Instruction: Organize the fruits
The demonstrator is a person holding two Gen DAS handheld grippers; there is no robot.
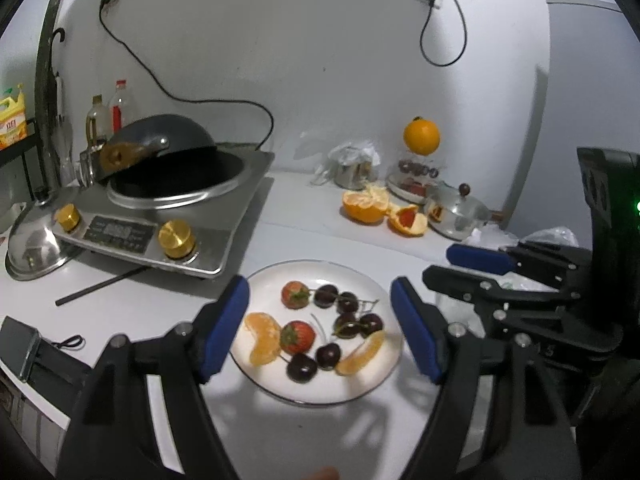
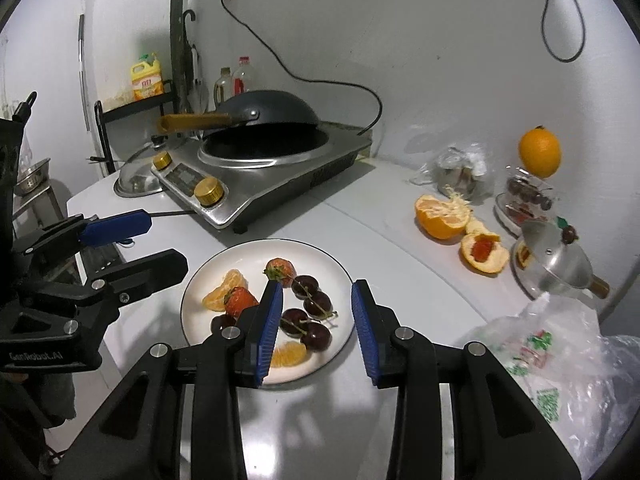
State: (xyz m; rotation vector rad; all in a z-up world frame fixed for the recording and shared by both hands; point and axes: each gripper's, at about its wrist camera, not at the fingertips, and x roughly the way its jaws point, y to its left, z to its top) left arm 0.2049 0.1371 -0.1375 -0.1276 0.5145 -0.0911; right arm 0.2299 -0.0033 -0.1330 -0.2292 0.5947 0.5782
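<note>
A white plate [image 1: 360,276] [image 2: 240,256] sits on the white counter. It holds two strawberries [image 1: 298,337] [image 2: 240,300], two orange segments [image 1: 264,338] [image 2: 224,290] and several dark cherries [image 1: 326,295] [image 2: 306,284]. My left gripper [image 1: 320,320] hovers above the plate, its blue pads wide apart with nothing between them. My right gripper [image 2: 318,320] hangs over the plate's right half with a narrower gap, and nothing is pinched between its pads. Each gripper shows at the edge of the other's view, the right gripper's fingers [image 1: 480,258] and the left gripper's fingers [image 2: 116,228].
An induction cooker with a tilted wok [image 1: 172,200] stands at back left, with a steel lid [image 1: 34,248] beside it. Peeled orange halves [image 1: 366,206], a whole orange [image 1: 421,136] on a container and a small lidded pot [image 1: 456,212] lie at back right. A plastic bag [image 2: 560,360] is at the near right.
</note>
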